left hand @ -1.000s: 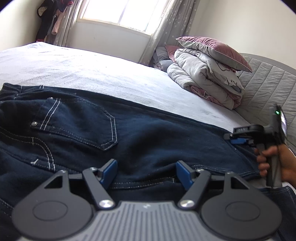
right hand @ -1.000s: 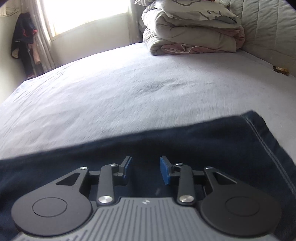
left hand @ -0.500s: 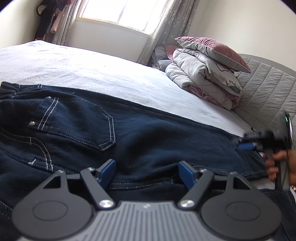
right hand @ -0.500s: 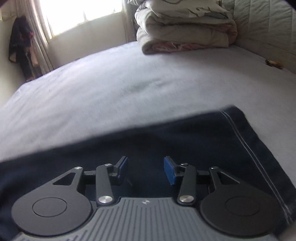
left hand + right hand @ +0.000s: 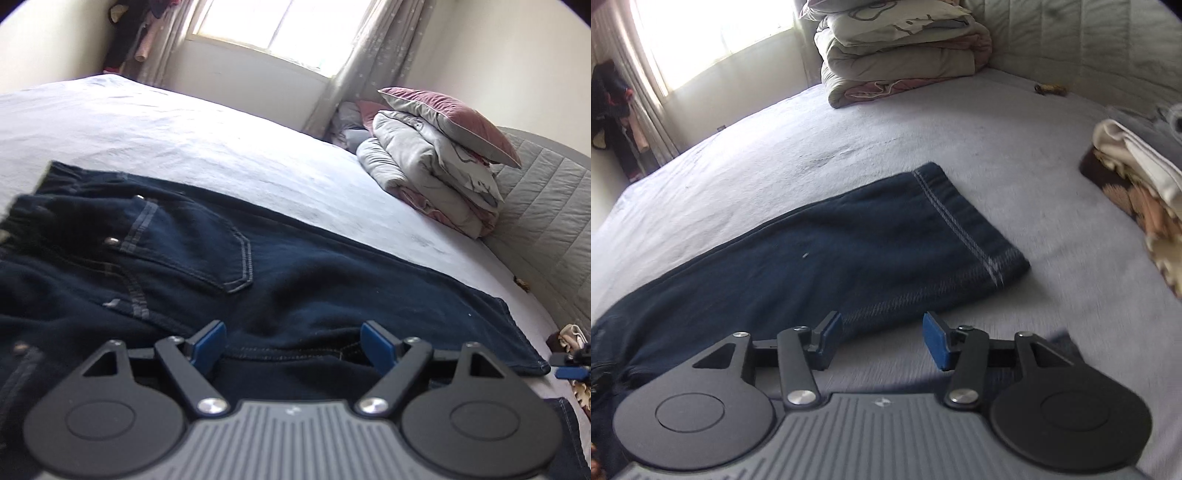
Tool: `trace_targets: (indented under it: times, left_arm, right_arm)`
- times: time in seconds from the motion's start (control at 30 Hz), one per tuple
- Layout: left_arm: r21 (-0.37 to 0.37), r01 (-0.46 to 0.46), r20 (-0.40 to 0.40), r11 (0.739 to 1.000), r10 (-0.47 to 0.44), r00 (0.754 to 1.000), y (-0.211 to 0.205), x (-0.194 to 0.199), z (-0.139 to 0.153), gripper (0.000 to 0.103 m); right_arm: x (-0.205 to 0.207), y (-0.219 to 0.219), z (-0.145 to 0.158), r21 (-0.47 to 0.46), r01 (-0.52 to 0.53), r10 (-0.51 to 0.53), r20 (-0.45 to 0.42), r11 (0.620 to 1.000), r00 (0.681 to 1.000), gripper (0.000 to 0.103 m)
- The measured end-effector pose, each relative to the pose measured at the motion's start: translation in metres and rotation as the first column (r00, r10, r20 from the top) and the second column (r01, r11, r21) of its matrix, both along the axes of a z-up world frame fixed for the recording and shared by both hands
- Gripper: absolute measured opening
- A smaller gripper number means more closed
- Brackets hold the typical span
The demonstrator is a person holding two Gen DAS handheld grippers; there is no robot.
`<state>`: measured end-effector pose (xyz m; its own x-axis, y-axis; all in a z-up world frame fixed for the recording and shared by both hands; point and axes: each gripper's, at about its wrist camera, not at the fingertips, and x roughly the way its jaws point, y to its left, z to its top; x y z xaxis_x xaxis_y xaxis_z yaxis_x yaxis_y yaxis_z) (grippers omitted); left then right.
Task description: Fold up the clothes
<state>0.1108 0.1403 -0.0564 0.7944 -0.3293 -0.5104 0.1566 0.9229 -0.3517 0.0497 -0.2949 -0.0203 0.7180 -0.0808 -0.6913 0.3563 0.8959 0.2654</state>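
Observation:
Dark blue jeans (image 5: 295, 280) lie flat on the grey bed sheet, waistband and back pocket (image 5: 192, 243) to the left, one leg running right to its hem (image 5: 964, 229). My left gripper (image 5: 293, 341) is open and empty, low over the seat of the jeans. My right gripper (image 5: 882, 338) is open and empty, just off the near edge of the leg (image 5: 812, 266) close to the hem. The right gripper's tip shows at the right edge of the left wrist view (image 5: 570, 365).
A stack of folded duvets and pillows (image 5: 436, 162) sits at the head of the bed by the quilted headboard (image 5: 546, 221). A pile of cream and patterned cloth (image 5: 1137, 173) lies right of the hem. A small brown item (image 5: 1049, 88) lies near the headboard.
The right gripper has pulled back and to the right, off the jeans leg toward the hem, and its jaws have opened wider. The left gripper has tilted and shifted slightly, still open.

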Motion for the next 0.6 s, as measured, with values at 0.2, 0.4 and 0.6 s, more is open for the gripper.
trace_targets:
  times: [0.2,0.4,0.6]
  left_arm:
    - [0.034,-0.144,-0.030,0.989,0.145,0.989,0.034,-0.015,0.036,0.082]
    - [0.175,-0.385,-0.184,0.906,0.414,0.892,0.073,-0.025,0.037,0.082]
    - [0.248,-0.394,-0.279,0.885,0.455,0.846,0.085,-0.020,0.012,0.081]
  right_arm:
    - [-0.027,0.023,0.023,0.064,-0.040,0.037,0.043,0.997,0.998,0.053]
    - [-0.032,0.052,0.038,0.087,-0.090,0.082,0.091,0.992,0.992,0.056]
    - [-0.017,0.081,0.036,0.059,-0.134,0.129,0.095,0.989,0.987,0.058]
